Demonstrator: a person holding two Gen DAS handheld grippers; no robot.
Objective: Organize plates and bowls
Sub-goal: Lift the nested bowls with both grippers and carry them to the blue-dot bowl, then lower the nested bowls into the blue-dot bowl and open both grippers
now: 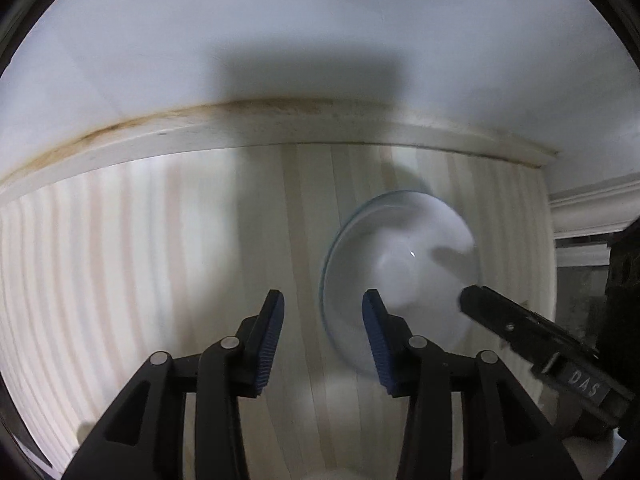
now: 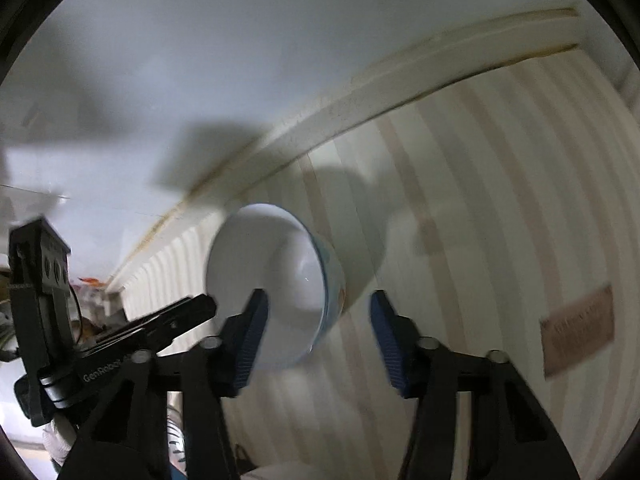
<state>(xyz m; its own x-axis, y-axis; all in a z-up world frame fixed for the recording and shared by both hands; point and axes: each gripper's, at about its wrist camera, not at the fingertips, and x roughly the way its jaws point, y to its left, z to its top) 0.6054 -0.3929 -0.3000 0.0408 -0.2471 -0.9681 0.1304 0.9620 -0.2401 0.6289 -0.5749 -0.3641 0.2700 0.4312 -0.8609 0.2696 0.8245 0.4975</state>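
A white bowl [image 1: 400, 268] with a blue-patterned outside stands on the pale striped wooden table [image 1: 160, 260]. My left gripper [image 1: 323, 336] is open and empty; the bowl's near rim lies by its right finger. My right gripper's finger reaches over the bowl's right side in the left wrist view [image 1: 492, 308]. In the right wrist view the bowl [image 2: 272, 280] sits just beyond my open, empty right gripper [image 2: 318, 336], behind its left finger. My left gripper's finger [image 2: 176, 316] comes in from the left near the bowl.
The table [image 2: 480, 200] meets a white wall [image 1: 320, 40] along a stained back edge. A brown label [image 2: 576, 328] lies on the table to the right. White moulding [image 1: 592, 208] and clutter show beyond the table's right end.
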